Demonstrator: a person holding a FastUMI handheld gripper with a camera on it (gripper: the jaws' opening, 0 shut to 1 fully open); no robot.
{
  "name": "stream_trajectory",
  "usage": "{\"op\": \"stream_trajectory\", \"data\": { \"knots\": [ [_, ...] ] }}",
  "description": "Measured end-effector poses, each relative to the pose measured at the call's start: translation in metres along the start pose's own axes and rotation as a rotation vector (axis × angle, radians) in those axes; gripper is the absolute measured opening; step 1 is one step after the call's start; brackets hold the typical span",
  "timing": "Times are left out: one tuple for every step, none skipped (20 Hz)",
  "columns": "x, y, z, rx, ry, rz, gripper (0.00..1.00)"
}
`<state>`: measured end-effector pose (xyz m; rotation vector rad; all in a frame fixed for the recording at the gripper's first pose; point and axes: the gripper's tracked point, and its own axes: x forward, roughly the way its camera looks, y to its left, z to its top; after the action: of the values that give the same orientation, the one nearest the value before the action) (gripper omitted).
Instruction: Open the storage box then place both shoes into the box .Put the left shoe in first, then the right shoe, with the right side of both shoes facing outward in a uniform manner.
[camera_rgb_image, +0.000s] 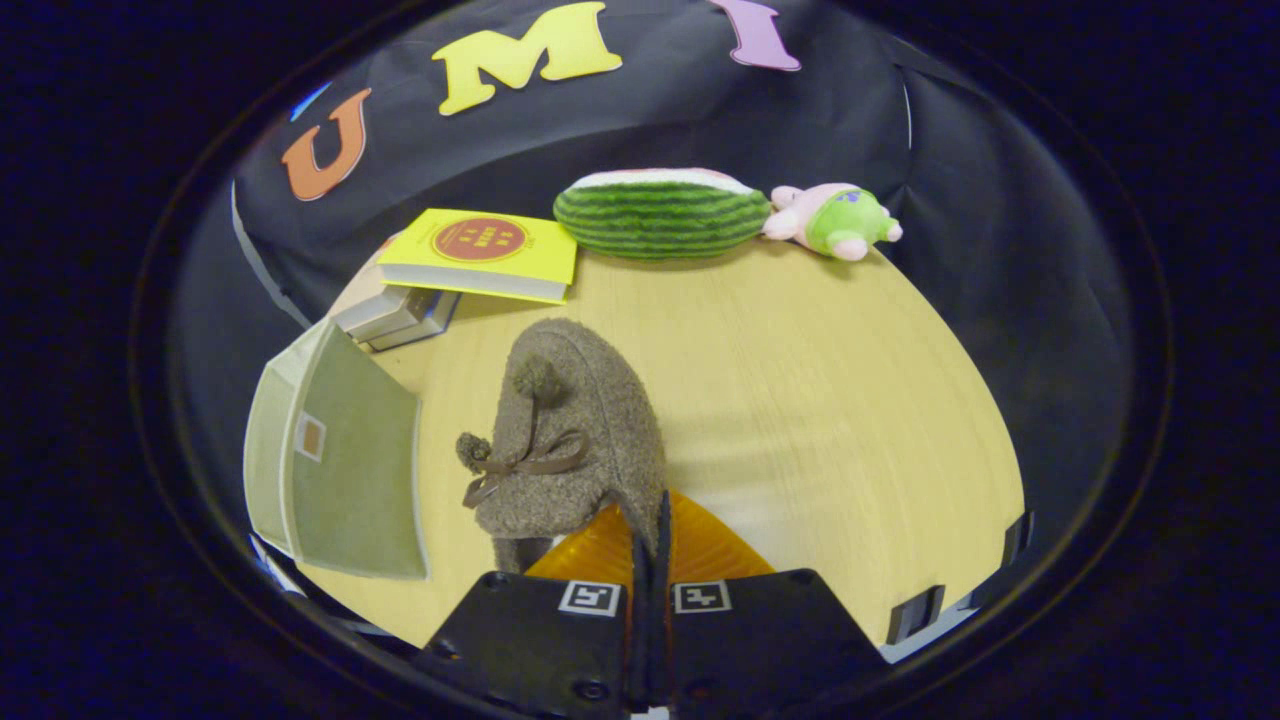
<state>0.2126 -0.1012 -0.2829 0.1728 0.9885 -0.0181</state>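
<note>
A brown fuzzy shoe (575, 430) with two pom-poms and a thin bow lies just ahead of my fingers, its toe pointing away toward the back of the table. My gripper (650, 535) is shut, and its orange fingers (590, 550) pinch the shoe's rear rim between them. The grey-green storage box (345, 455) stands left of the shoe, showing me a broad flat face with a small label. I cannot tell whether it is open.
The pale wooden table (820, 400) stretches out to the right of the shoe. At the back lie a yellow book (485, 255) on a grey stack (400, 315), a watermelon plush (660, 215) and a pink and green plush toy (835, 222).
</note>
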Motion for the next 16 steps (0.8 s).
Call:
{"op": "stream_trajectory", "data": {
  "knots": [
    [-0.011, 0.010, 0.005, -0.006, -0.014, 0.011, 0.06],
    [-0.022, 0.019, 0.010, -0.011, -0.026, 0.019, 0.06],
    [-0.033, 0.030, 0.015, -0.015, -0.039, 0.027, 0.06],
    [-0.045, 0.043, 0.020, -0.017, -0.052, 0.041, 0.06],
    [-0.055, 0.057, 0.028, -0.020, -0.072, 0.059, 0.06],
    [-0.066, 0.071, 0.033, -0.033, -0.084, 0.078, 0.06],
    [-0.075, 0.084, 0.038, -0.043, -0.098, 0.091, 0.06],
    [-0.084, 0.097, 0.043, -0.057, -0.108, 0.099, 0.06],
    [-0.091, 0.107, 0.048, -0.067, -0.122, 0.098, 0.06],
    [-0.097, 0.119, 0.051, -0.082, -0.130, 0.094, 0.06],
    [-0.102, 0.129, 0.056, -0.098, -0.136, 0.091, 0.06],
    [-0.106, 0.143, 0.058, -0.113, -0.146, 0.094, 0.06],
    [-0.110, 0.158, 0.060, -0.126, -0.153, 0.104, 0.06],
    [-0.111, 0.175, 0.062, -0.132, -0.163, 0.119, 0.06],
    [-0.111, 0.191, 0.065, -0.137, -0.179, 0.137, 0.06],
    [-0.110, 0.207, 0.070, -0.145, -0.207, 0.158, 0.06]
  ]
}}
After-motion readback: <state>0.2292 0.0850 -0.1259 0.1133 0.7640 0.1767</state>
